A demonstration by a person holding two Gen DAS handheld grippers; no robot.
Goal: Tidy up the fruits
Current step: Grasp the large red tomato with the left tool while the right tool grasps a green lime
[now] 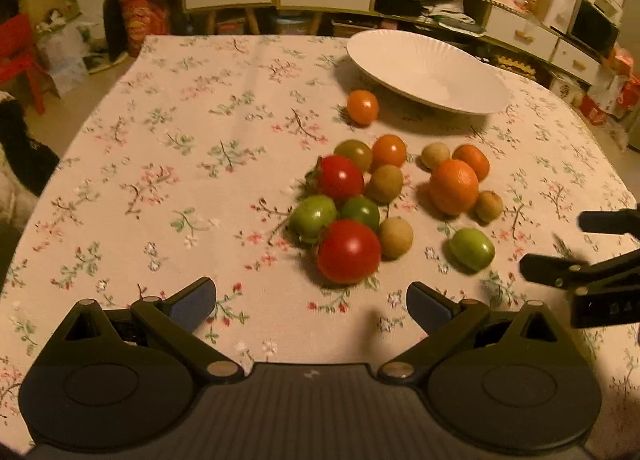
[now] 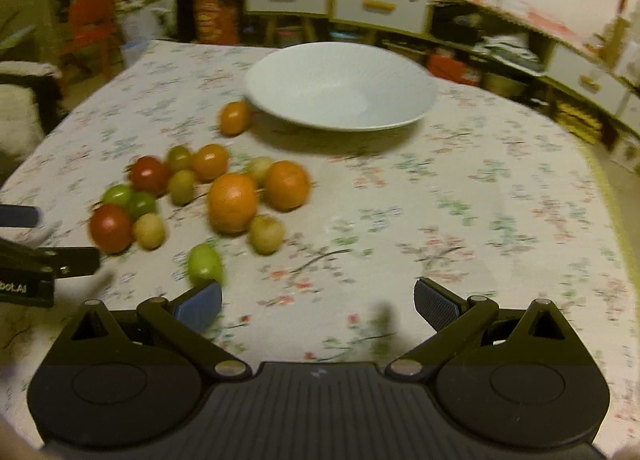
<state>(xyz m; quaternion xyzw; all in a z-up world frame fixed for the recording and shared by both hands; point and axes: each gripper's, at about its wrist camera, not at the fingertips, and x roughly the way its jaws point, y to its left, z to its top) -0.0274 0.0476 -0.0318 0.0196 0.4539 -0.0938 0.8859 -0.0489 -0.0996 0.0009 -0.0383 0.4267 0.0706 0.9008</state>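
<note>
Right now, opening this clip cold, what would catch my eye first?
The heap of fruit in the middle of the flowered tablecloth: two red tomatoes, green ones and a big orange. Behind it stands a wide white bowl with nothing in it, one small orange fruit lying just short of its rim. Both the left gripper and the right gripper hang open over the cloth, holding nothing.

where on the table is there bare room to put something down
Bare floral tablecloth left of the fruit cluster, and on its right side below the white ribbed bowl. Crowded around the large orange.
</note>
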